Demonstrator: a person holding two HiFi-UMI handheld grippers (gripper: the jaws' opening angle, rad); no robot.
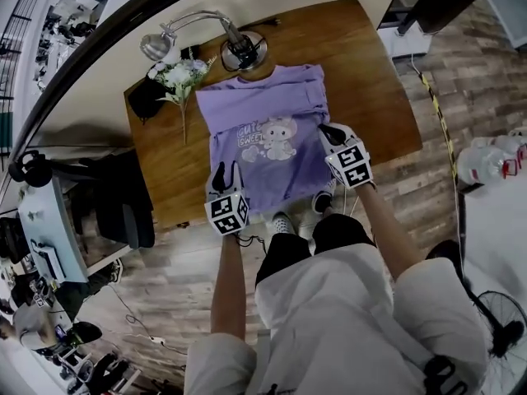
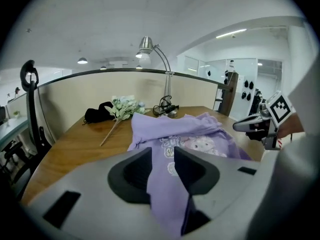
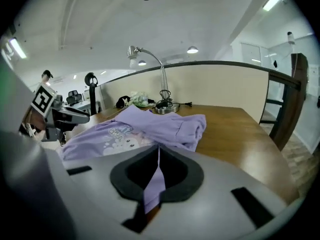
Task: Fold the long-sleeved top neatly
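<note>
Purple long-sleeved top (image 1: 263, 105) lay print-up on the wooden table (image 1: 370, 64). The left gripper (image 1: 224, 173) pinched a bunch of near hem and the right gripper (image 1: 328, 130) was clamped tight on its side edge, likely to lift one fold together.

Wooden table (image 1: 370, 81) bears purple top (image 1: 272, 138), lamp (image 1: 243, 52), flowers (image 1: 183, 76), black pouch (image 1: 144, 97).

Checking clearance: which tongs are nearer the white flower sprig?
Left. The left tongs hold the purple long-sleeved top's hem on the white flower sprig's side; the right tongs hold its opposite side.
</note>
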